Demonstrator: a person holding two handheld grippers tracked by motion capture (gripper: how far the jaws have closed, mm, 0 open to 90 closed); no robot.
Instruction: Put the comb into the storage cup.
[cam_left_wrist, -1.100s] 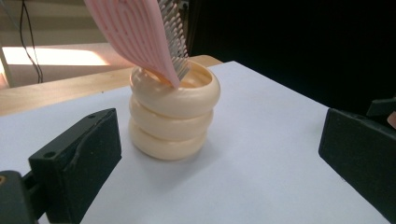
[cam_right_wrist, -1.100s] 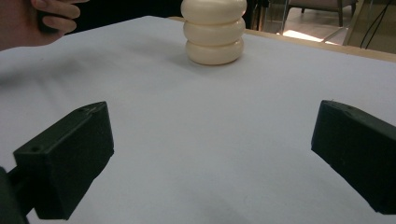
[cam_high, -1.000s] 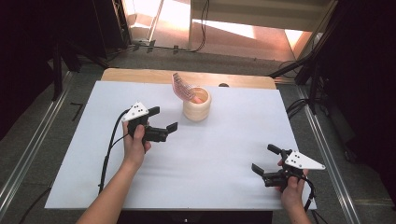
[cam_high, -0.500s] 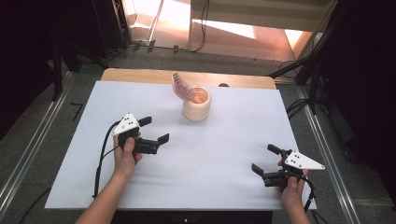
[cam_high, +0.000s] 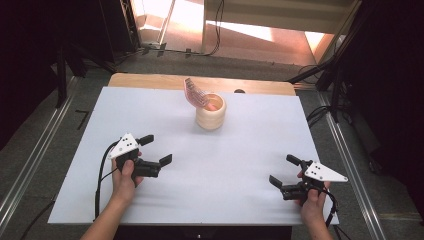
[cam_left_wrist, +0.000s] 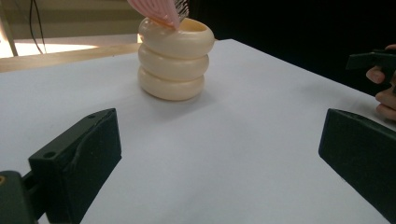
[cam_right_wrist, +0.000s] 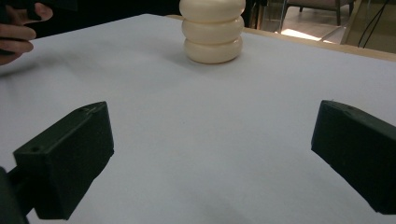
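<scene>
In the high view the counter (cam_high: 240, 165) is covered by a white sheet, and a cream ribbed holder (cam_high: 210, 111), shaped like three stacked rings, stands upright in the upper middle of the frame, close to the far wooden edge. A pink comb (cam_high: 196, 94) sits in its mouth and leans up and to the left, over the rim. The left gripper (cam_high: 156, 150) is at the lower left of that frame, held in a hand (cam_high: 125, 172) that comes up from the bottom edge, with its black cable looping down beside the forearm; its fingers stand wide apart with nothing between them, and they point toward the right of the frame. The right gripper (cam_high: 285, 171) is at the lower right, near the sheet's front corner, its fingers likewise spread and bare, pointing left and slightly up. Both grippers are well apart from the holder. In the left gripper view the holder (cam_left_wrist: 174, 60) stands at the upper middle, beyond the two spread black fingers (cam_left_wrist: 79, 163), with the comb (cam_left_wrist: 159, 10) poking out at the top edge. In the right gripper view the holder (cam_right_wrist: 213, 30) shows at the top centre, between and beyond the open fingers (cam_right_wrist: 70, 161).
</scene>
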